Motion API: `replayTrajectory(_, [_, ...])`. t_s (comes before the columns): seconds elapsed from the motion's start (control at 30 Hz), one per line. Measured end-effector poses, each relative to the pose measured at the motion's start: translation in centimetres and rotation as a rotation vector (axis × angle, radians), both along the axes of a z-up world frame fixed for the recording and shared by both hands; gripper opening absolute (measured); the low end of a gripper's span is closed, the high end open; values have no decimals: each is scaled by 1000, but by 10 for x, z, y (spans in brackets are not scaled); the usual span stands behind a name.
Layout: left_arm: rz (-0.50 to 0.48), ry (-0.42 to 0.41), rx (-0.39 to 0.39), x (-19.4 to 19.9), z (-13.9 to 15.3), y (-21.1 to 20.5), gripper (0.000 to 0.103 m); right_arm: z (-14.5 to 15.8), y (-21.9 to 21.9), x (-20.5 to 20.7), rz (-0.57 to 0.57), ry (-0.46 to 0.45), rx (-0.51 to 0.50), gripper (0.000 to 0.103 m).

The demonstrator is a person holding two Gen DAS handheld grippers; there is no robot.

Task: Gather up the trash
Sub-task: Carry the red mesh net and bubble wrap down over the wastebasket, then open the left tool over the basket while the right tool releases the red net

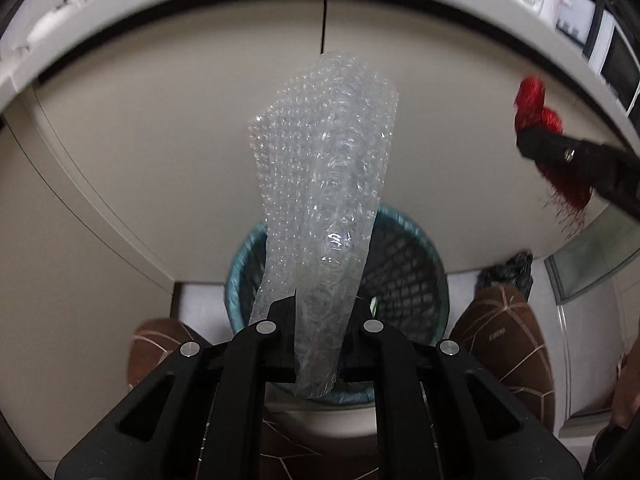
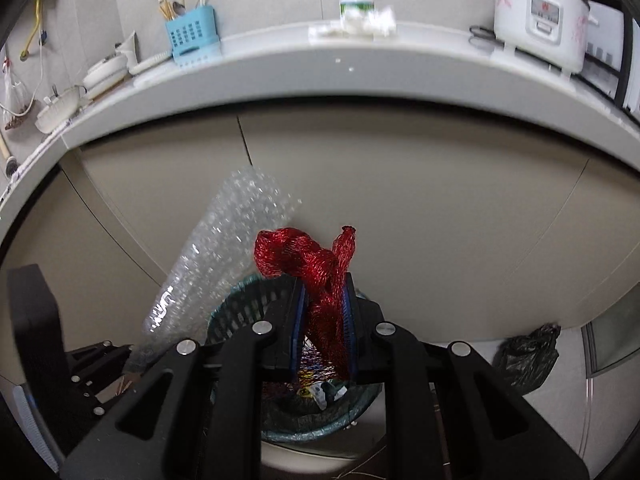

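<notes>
Both grippers hang in front of the beige cabinet doors (image 2: 400, 200), each carrying a piece of rubbish above the bin. The waste basket (image 1: 404, 276), a dark mesh tub lined with a teal bag, stands on the floor at the foot of those doors, and everything else sits around it. The left gripper (image 1: 320, 320) has its tongs clamped on a long sheet of clear bubble wrap (image 1: 324, 184); the sheet stands up out of the jaws, rising above the basket's rim, while its lower tail hangs down past the fingers toward the basket's near edge. The right gripper (image 2: 323, 320) is squeezed tight on a wad of red mesh netting (image 2: 316, 264), pinched between its blue pads (image 2: 298, 320), with a bunched loop and a twisted end poking up above the fingertips and the rest trailing down between them over the basket's mouth. Inside the basket, below the red netting, some crumpled wrappers (image 2: 320, 394) already lie in the liner. To the right of the basket, against the base of the cabinet, sits a black plastic bag (image 2: 526, 360). Above the basket the white countertop (image 2: 360, 68) runs across, holding a white rice cooker (image 2: 540, 16) at the right, a blue utensil caddy (image 2: 192, 36) at the left and a small white bottle (image 2: 356, 4) between them. Brown patterned floor tiles (image 1: 512, 336) lie beside the basket.
</notes>
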State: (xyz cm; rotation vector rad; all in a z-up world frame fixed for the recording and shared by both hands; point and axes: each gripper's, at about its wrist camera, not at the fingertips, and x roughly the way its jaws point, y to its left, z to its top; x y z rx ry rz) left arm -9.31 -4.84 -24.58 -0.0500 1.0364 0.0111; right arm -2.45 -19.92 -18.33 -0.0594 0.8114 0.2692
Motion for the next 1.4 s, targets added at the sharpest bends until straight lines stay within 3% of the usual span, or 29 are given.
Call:
replayTrajectory(0.53, [-52, 173, -50, 27, -92, -8, 10, -85, -6, 24, -18, 170, -12, 15])
replayTrajectory(0.73, [-72, 175, -37, 30, -102, -15, 16, -95, -12, 29, -28, 195, -8, 16])
replayTrajectory(0.83, [-76, 158, -33, 30, -99, -15, 43, -97, -12, 28, -30, 198, -7, 16])
replayTrajectory(0.9, [-83, 146, -33, 29, -98, -16, 50, -96, -13, 27, -31, 199, -6, 16])
replayTrajectory(1.0, [-83, 135, -26, 28, -98, -19, 67, -95, -17, 28, -35, 196, -4, 16])
replayTrajectory(1.13, [-78, 100, -30, 27, -89, -18, 80, -90, -18, 27, -41, 188, 1, 16])
replayTrajectory(1.4, [-50, 12, -32, 23, -60, -3, 97, -77, -11, 23, -28, 158, 13, 16])
